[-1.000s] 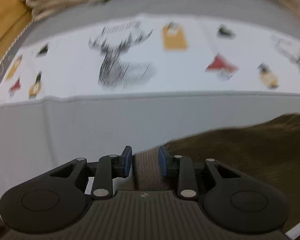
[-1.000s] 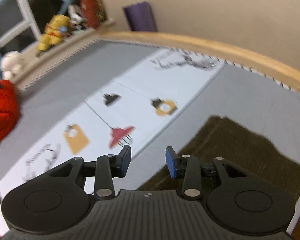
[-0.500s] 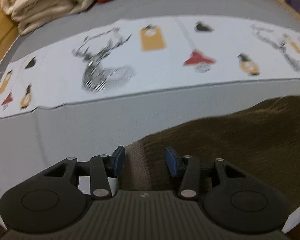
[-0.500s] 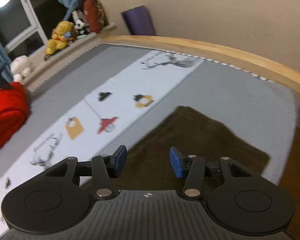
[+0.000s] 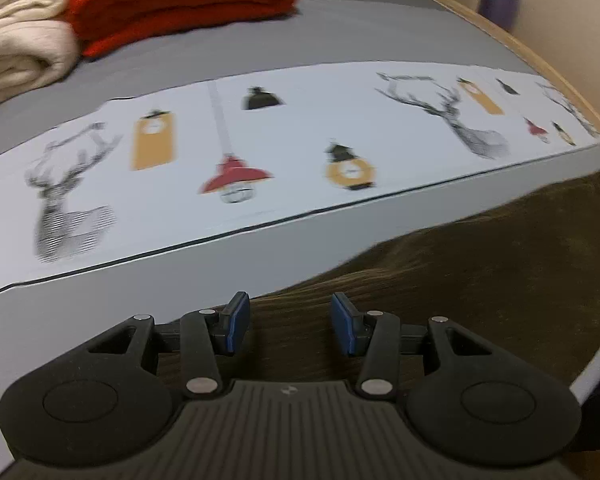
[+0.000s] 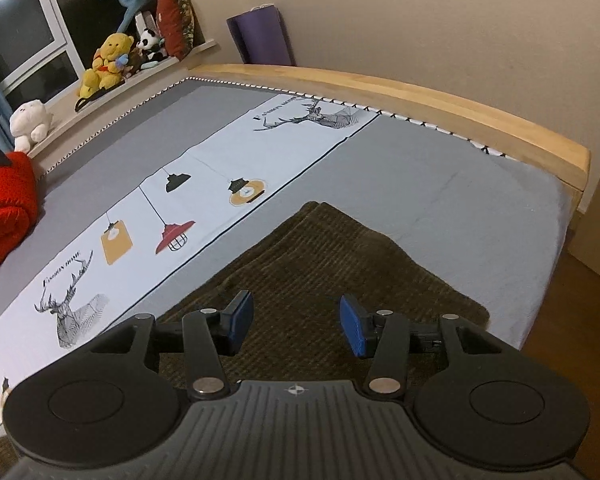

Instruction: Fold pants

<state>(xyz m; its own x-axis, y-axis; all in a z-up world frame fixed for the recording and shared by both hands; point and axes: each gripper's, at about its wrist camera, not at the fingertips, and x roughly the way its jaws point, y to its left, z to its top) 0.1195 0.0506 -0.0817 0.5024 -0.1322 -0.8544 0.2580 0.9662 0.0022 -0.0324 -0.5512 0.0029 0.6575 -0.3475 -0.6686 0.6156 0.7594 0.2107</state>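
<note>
Our left gripper [image 5: 286, 320] and right gripper [image 6: 296, 326] hang wide open, empty, above the brown corduroy pants [image 6: 332, 264]; we should pinch hem layers together.

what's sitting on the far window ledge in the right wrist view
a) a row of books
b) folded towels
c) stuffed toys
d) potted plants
c: a yellow bear, a small panda and a white plush sit along the window ledge beyond the bed; no books, plants or towels are there.
</note>
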